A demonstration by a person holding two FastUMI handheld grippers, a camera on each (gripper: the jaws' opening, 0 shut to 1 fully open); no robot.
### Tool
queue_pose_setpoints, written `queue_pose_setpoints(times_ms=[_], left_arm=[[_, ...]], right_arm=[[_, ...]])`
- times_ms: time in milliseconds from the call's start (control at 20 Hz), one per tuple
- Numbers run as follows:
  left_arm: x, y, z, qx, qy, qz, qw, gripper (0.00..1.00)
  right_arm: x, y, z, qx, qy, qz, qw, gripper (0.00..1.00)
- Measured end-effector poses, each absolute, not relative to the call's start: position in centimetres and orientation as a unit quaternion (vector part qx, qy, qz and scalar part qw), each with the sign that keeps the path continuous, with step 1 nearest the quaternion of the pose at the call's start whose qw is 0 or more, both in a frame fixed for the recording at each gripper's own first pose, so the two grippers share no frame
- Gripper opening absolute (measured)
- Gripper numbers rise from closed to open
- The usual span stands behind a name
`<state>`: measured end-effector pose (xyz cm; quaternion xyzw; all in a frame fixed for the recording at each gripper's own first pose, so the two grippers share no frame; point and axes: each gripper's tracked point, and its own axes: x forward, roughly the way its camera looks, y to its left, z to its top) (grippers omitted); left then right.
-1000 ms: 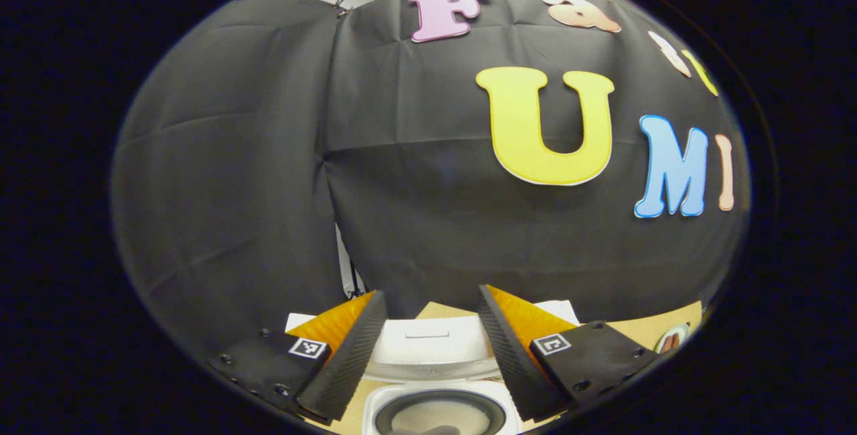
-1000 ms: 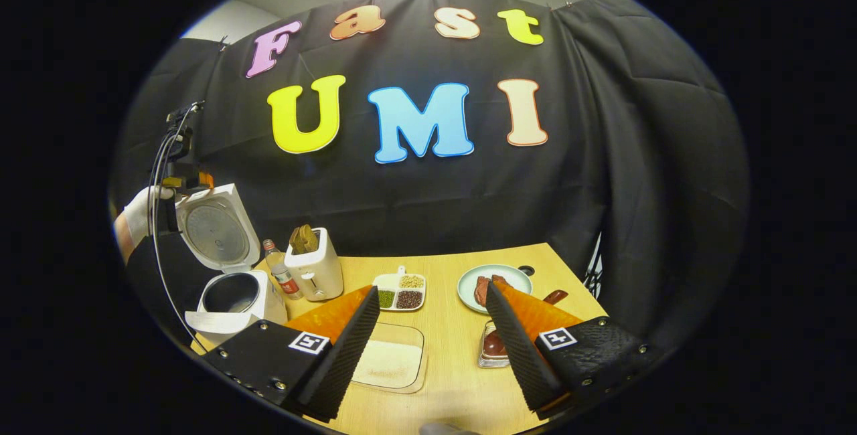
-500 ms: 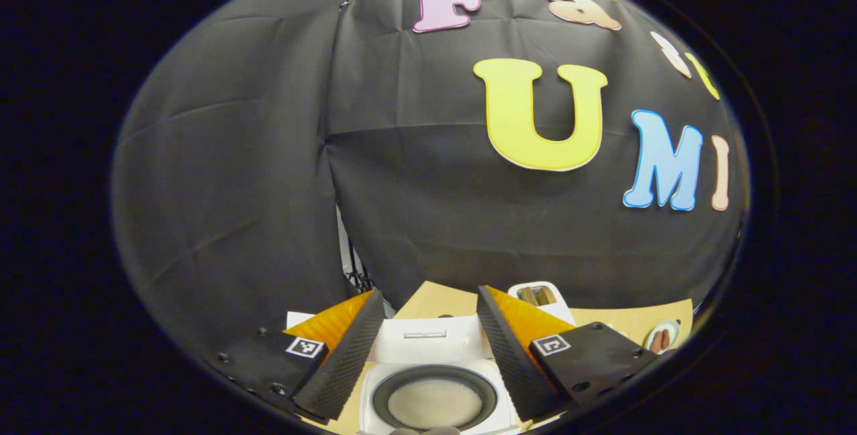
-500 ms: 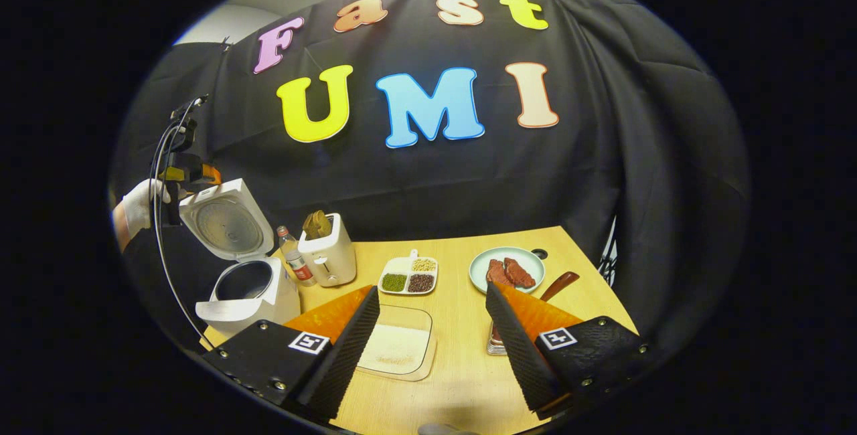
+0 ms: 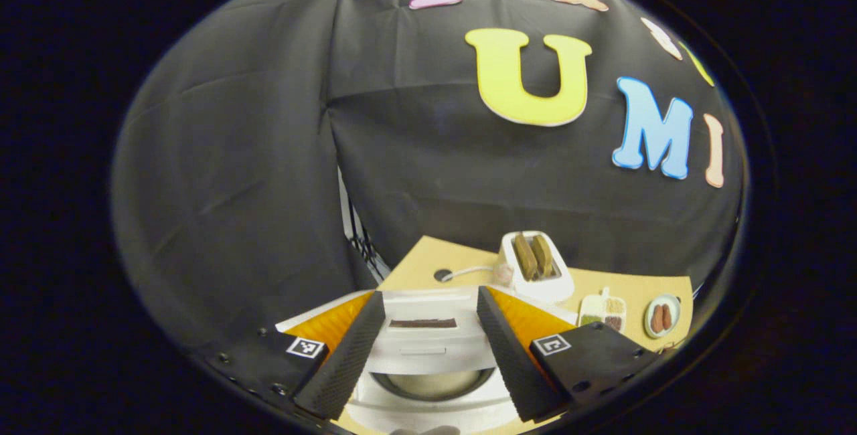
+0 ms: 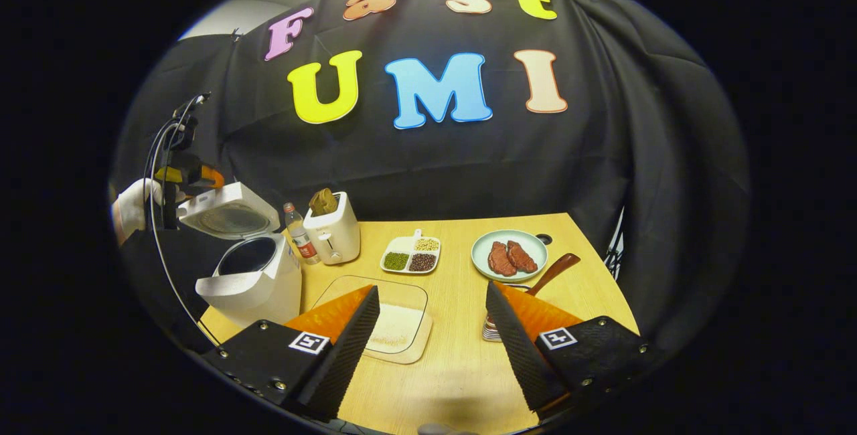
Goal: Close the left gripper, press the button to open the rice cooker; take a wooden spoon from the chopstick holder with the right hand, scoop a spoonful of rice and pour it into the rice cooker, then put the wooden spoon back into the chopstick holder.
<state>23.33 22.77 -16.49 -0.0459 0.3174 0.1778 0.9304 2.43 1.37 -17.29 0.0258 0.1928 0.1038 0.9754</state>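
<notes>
Lid (image 6: 229, 215) dropped lower over rice cooker (image 6: 258, 279) — left tongs (image 5: 428, 328), right tongs (image 6: 433, 314) both released, empty; no legible labels.

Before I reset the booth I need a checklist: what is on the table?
rice cooker: one, white, left end, lid partly raised.
bottle: one, clear, beside the cooker.
toaster: one, white, bread in its slots.
divided dish: one, white, beans, table middle.
plate: one, pale green, two pieces of meat.
tray: one, clear, white rice, near edge.
wooden spoon: one, brown, in the holder, right.
left claw: open, at the cooker lid.
right claw: open, empty.
</notes>
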Motion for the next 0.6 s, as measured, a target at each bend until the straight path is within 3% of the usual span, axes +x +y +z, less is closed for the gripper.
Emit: queue_pose_setpoints(times_ms=[250, 600], left_arm=[[19.6, 21.4, -22.5, -0.049, 0.368, 0.173, 0.912, 0.97], [18.5, 20.8, -24.9, -0.049, 0.376, 0.168, 0.91, 0.97]], right_arm=[[1.9, 0.5, -17.2, 0.026, 0.192, 0.104, 0.976, 0.98], [1.0, 0.3, -19.2, 0.021, 0.214, 0.101, 0.971, 0.98]])
